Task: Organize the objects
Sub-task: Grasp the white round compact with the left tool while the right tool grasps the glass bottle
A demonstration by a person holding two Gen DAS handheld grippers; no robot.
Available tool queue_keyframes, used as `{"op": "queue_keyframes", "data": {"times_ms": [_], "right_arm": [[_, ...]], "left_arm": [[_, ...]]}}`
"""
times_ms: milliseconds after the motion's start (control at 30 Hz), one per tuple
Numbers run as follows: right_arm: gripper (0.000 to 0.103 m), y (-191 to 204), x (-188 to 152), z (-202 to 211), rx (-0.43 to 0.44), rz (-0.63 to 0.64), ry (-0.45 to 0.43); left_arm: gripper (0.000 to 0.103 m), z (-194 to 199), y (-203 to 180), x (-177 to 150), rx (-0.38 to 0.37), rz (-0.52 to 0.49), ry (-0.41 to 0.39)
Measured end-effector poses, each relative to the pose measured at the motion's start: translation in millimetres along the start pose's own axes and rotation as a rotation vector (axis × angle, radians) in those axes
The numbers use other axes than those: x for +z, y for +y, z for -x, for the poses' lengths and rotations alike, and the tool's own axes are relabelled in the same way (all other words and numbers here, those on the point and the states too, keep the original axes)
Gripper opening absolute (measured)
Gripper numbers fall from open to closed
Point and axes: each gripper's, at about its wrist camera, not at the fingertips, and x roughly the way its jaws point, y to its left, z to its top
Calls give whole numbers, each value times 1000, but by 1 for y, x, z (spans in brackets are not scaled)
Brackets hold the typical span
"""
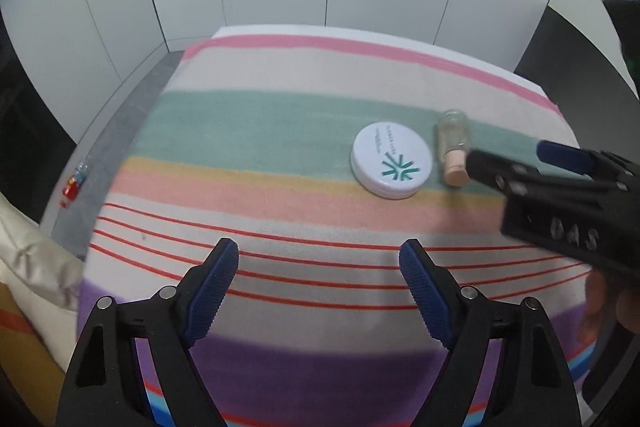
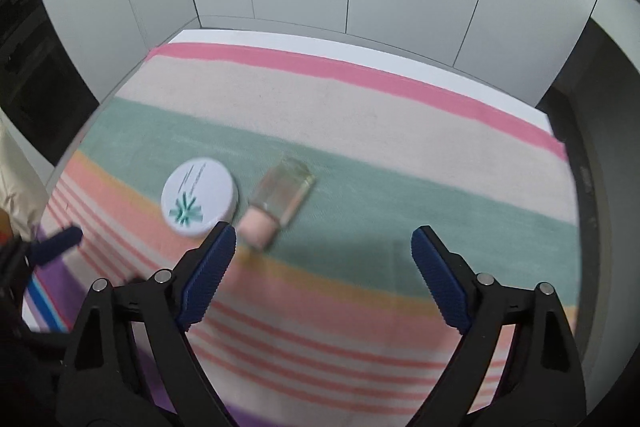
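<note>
A round white compact [image 1: 392, 165] with a teal star logo lies on the striped cloth [image 1: 260, 131]. Beside it on its right lies a small clear glass bottle [image 1: 453, 147] with a pink cap, on its side. My left gripper [image 1: 319, 253] is open and empty, well short of both. My right gripper [image 2: 323, 237] is open and empty, its left finger close to the bottle's cap [image 2: 256, 229]. The compact [image 2: 199, 202] and bottle [image 2: 282, 195] show in the right wrist view. The right gripper [image 1: 510, 157] also shows at the right in the left wrist view.
The striped cloth [image 2: 400, 155] covers a white table against white wall panels. A small red toy [image 1: 72, 187] lies on the grey floor at the left. A cream bag [image 1: 28, 259] stands at the left edge. The left gripper's fingertip [image 2: 60, 239] shows at the left.
</note>
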Motion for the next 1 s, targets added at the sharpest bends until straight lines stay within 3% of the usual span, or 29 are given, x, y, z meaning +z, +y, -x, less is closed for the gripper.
{"op": "queue_keyframes", "data": {"times_ms": [100, 133, 300, 367, 433, 567, 700, 800, 1000], "right_arm": [[92, 2, 4, -20, 26, -63, 14], [85, 3, 4, -26, 27, -72, 15], [75, 12, 4, -38, -27, -16, -32], [64, 13, 3, -37, -14, 13, -56], [30, 14, 2, -34, -4, 49, -70], [29, 9, 2, -32, 14, 70, -48], [29, -2, 7, -24, -5, 71, -50], [29, -10, 10, -16, -8, 66, -47], [29, -25, 6, 14, -23, 45, -41]], "left_arm": [[84, -9, 1, -2, -5, -1, -11], [84, -12, 2, -2, -6, 2, -12], [85, -21, -6, 4, -6, -17, -41], [86, -27, -14, 9, 7, -49, -53], [85, -32, -21, 16, 9, -60, -70], [79, -40, -32, 28, 0, -71, -97], [56, -43, -42, 39, -22, -94, -111], [55, -45, -48, 44, -59, -84, -103], [53, -24, -53, 44, -55, -33, -82]]}}
